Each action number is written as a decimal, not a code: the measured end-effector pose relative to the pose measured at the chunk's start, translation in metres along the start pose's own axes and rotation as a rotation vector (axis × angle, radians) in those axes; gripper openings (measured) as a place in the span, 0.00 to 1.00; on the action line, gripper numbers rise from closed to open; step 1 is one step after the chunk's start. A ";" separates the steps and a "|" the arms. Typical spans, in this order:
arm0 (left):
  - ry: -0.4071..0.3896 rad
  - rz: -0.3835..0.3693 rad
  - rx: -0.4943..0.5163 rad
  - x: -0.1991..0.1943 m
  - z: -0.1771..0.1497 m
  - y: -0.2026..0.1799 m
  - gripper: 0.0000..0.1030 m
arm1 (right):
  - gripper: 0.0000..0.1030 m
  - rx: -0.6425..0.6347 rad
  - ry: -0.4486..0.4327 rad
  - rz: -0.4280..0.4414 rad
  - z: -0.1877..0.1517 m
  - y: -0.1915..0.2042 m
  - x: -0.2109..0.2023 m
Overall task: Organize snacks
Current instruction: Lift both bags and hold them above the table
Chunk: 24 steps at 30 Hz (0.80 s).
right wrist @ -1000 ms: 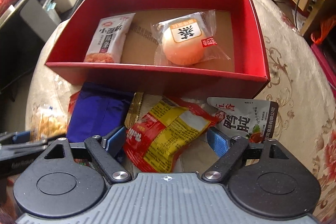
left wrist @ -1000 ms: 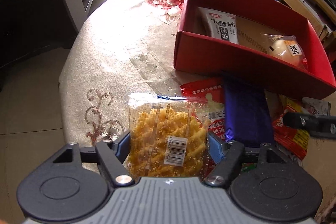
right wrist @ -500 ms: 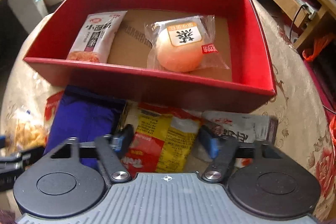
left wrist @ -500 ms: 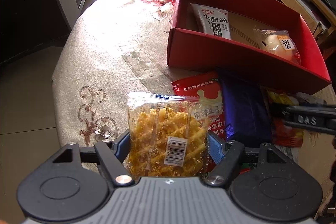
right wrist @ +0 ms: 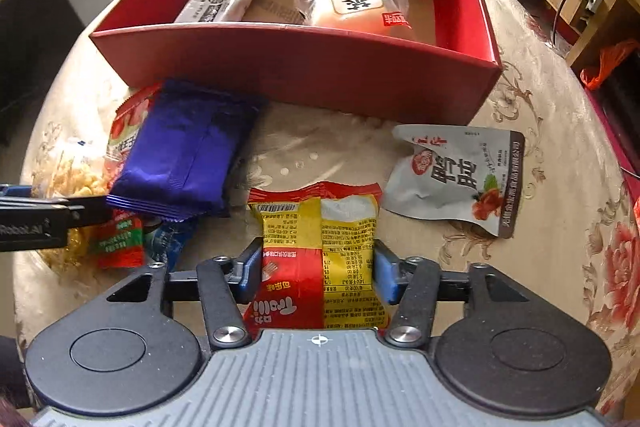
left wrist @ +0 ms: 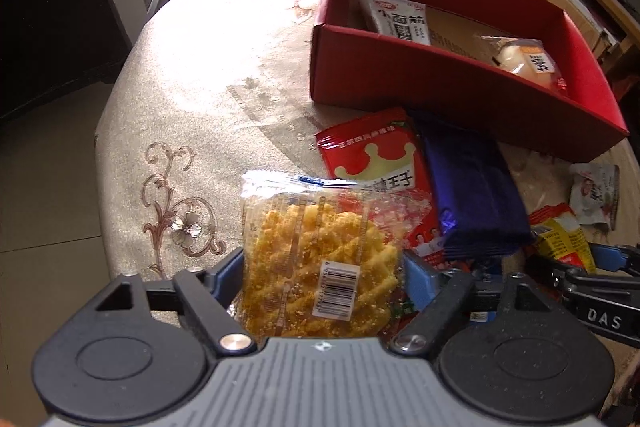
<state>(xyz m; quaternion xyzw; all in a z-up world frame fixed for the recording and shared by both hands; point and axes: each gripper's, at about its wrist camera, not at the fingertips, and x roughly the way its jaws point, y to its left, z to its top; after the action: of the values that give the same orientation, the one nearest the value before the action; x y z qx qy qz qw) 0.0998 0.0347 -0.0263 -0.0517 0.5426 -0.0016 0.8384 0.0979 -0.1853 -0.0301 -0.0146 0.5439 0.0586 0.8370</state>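
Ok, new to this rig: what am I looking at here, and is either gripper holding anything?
Each picture comes from a fisheye camera on a hand-held two-finger gripper, looking along its fingers. The left gripper straddles a clear packet of yellow crackers; its jaws have just been opening, and whether the pads press is unclear. The right gripper, its jaws just closed in then eased slightly, pinches a red-and-yellow packet. On the tablecloth lie a purple packet, a red packet, a grey pouch. The red box holds a white packet and a wrapped bun.
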 end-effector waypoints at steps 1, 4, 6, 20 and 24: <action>-0.002 0.005 -0.008 0.001 0.000 0.001 0.83 | 0.72 0.001 0.001 0.013 0.000 0.000 0.001; -0.004 -0.004 -0.030 0.002 -0.001 0.005 0.84 | 0.80 -0.013 -0.007 0.023 0.000 0.002 0.002; -0.003 -0.005 -0.033 0.002 -0.002 0.006 0.84 | 0.87 -0.020 -0.011 0.045 -0.002 0.003 0.004; 0.007 0.011 -0.023 0.001 -0.008 0.011 0.87 | 0.82 -0.068 0.030 -0.010 -0.003 0.012 0.006; 0.000 0.006 -0.013 -0.008 -0.007 0.009 0.70 | 0.61 -0.016 0.014 -0.018 -0.006 0.000 -0.006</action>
<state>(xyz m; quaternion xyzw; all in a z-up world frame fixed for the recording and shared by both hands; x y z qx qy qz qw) 0.0896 0.0432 -0.0227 -0.0556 0.5428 0.0042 0.8380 0.0894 -0.1859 -0.0269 -0.0266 0.5491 0.0553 0.8335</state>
